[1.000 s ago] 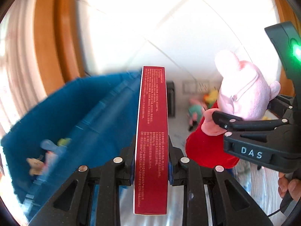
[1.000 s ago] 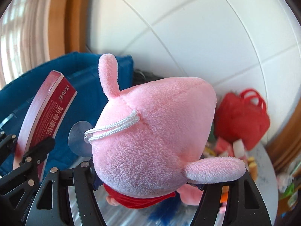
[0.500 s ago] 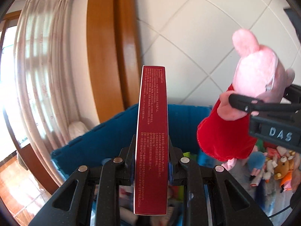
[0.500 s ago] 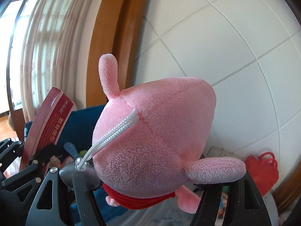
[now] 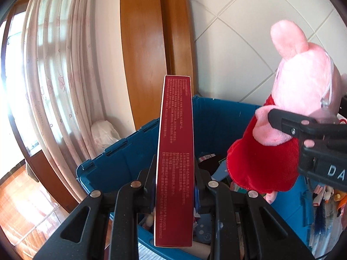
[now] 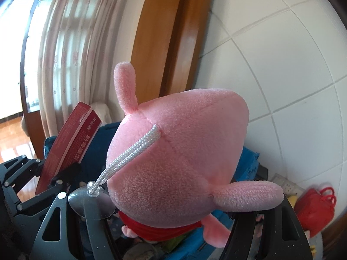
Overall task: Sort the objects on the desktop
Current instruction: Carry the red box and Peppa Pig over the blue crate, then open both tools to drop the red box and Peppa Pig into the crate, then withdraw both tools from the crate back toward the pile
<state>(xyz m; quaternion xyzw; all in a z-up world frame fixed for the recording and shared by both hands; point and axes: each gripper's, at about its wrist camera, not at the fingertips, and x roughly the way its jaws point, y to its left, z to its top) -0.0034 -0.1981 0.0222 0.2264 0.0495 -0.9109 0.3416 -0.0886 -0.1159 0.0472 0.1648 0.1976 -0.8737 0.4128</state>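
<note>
Red box (image 5: 174, 162) sits clamped in the left gripper's (image 5: 174, 186) narrow jaws, pink plush pig (image 6: 177, 151) in the right gripper's (image 6: 173, 208) wider jaws.

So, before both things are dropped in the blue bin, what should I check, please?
1. Left tongs shut on the red box: ok.
2. Right tongs shut on the pink plush pig: ok.
3. Blue bin open: ok.
4. Box over the bin opening: ok.
5. Pig fully over the opening: cannot tell.
6. Suction cup on the pig's cord free of the tongs: not ok, it rests against one finger.
</note>
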